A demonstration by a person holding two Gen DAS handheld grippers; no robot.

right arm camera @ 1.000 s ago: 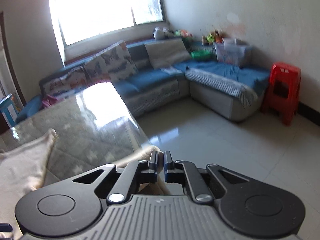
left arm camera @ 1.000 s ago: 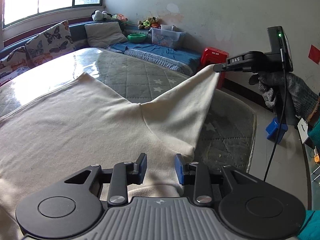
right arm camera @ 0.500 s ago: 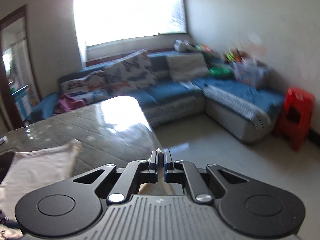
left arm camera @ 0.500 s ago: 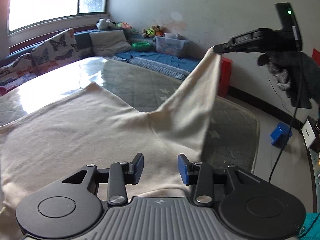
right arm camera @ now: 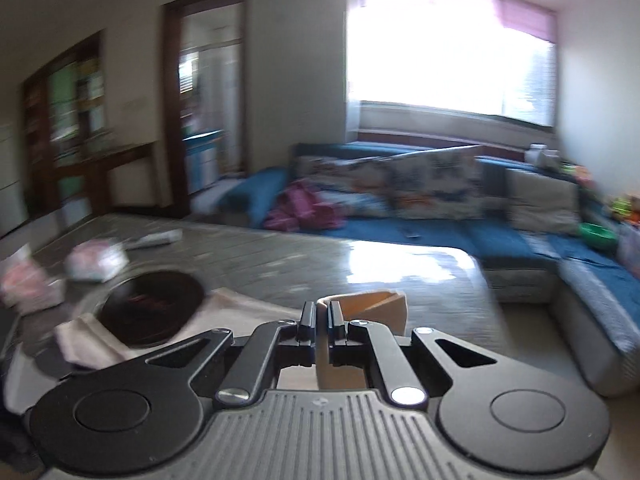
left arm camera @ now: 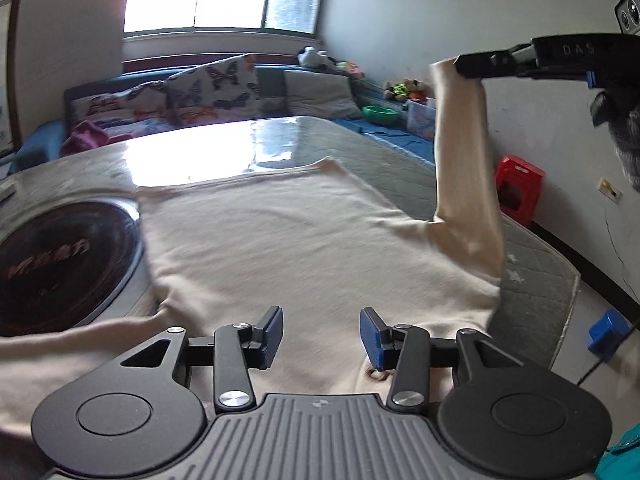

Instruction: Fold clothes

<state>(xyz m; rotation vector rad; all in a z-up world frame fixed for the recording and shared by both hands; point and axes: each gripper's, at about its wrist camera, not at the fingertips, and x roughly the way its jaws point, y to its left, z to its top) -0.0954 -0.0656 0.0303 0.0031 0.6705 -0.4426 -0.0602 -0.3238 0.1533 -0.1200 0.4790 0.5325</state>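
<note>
R gripper (right arm camera: 321, 312) clamped on cream garment (left arm camera: 304, 248) sleeve, lifted; L gripper (left arm camera: 321, 332) jaws opening, prob. nothing between.

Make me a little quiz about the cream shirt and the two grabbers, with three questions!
1. True or false: the right gripper pinches the sleeve of the cream shirt up in the air.
2. What round thing lies beside the shirt on the table? A) a dark round hotplate B) a football C) a clock
3. Fill in: the left gripper has its jaws opening with ____ clamped between them.

Key: 1 true; 2 A; 3 nothing
</note>
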